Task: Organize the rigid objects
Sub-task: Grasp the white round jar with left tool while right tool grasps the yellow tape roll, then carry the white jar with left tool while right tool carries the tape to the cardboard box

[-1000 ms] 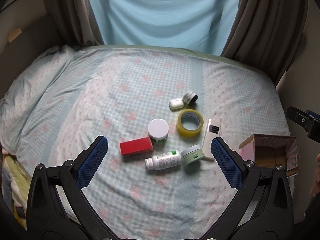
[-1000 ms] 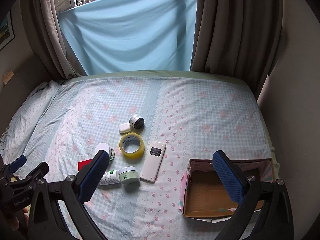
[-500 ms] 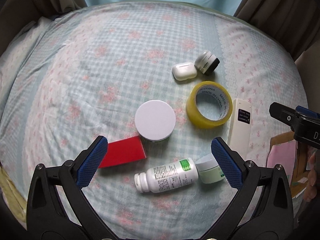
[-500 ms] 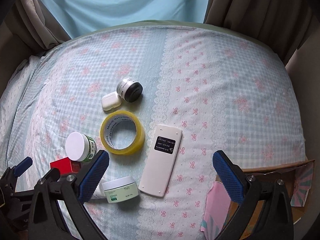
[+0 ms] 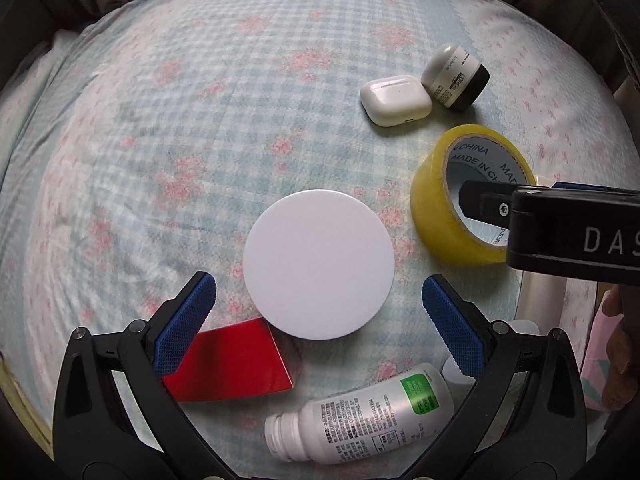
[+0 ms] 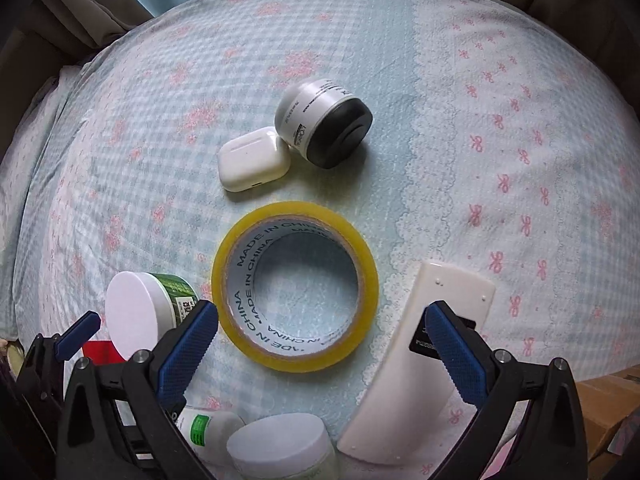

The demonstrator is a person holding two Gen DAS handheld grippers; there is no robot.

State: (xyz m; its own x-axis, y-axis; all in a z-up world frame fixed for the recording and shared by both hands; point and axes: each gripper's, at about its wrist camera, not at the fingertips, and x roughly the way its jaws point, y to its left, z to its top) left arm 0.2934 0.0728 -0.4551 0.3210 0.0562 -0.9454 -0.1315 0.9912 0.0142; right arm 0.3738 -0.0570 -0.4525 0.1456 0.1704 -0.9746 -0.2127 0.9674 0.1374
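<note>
My left gripper (image 5: 318, 324) is open and empty, hovering with its tips either side of the near edge of a white-lidded jar (image 5: 319, 263). A red box (image 5: 236, 362) and a lying white bottle (image 5: 360, 412) are beside it. My right gripper (image 6: 320, 340) is open and empty, just above the near rim of a yellow tape roll (image 6: 295, 285). A white remote (image 6: 416, 364) lies right of the tape. An earbud case (image 6: 253, 159) and a grey-black jar (image 6: 322, 122) lie beyond. The tape roll (image 5: 440, 208) also shows in the left wrist view.
Everything lies on a bed with a blue checked floral sheet (image 6: 500, 140). A pale green jar (image 6: 280, 452) sits at the near edge of the right view. A cardboard box corner (image 6: 608, 412) shows at lower right. Curtains hang behind the bed.
Both grippers have come down and forward, much closer to the objects. The left one now sits over the white-lidded jar, the right one over the tape roll. Nothing was grasped.
</note>
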